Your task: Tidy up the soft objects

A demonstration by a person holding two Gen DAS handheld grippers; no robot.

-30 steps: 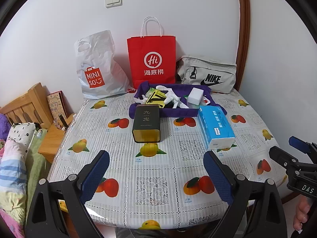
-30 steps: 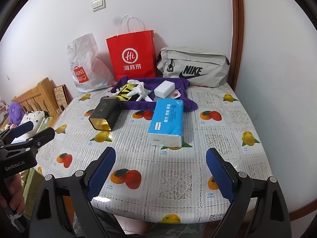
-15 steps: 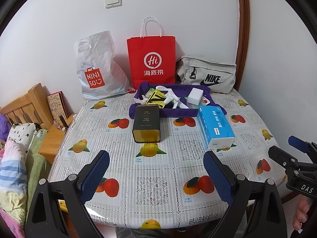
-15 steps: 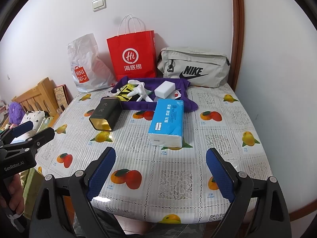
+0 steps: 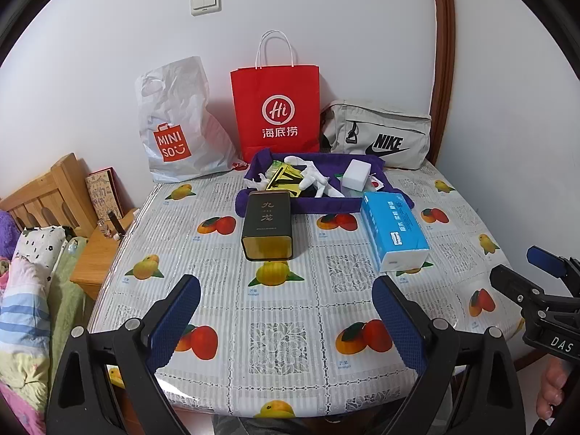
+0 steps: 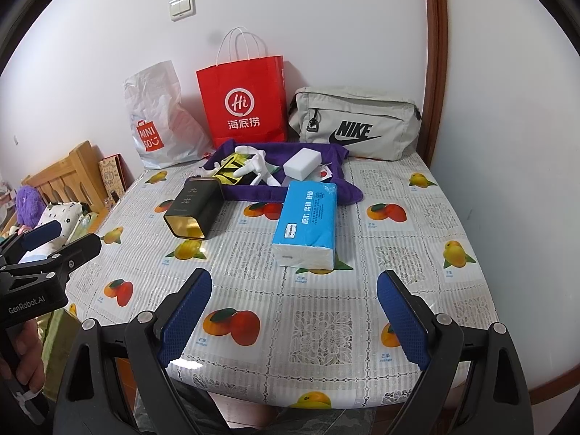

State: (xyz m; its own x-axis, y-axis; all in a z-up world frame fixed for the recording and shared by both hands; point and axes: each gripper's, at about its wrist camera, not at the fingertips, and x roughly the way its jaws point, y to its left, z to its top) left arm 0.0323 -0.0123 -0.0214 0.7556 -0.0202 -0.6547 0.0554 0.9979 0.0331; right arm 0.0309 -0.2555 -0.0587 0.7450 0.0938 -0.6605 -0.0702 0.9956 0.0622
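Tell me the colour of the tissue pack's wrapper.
The tissue pack has a bright blue wrapper with white ends, clearest in the right wrist view.

The near half of the table (image 5: 290,326) lay bare, open to approach from the front edge. Farther in, the dark tin (image 5: 268,228) and the blue tissue pack (image 5: 393,230) lay well apart, leaving a lane between them toward the purple tray (image 5: 326,204). Behind it, bags lined the wall.

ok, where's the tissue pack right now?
The blue tissue pack lies flat on the table's right half in both wrist views, just right of the dark tin, its far end against the purple cloth holding the white sponge.
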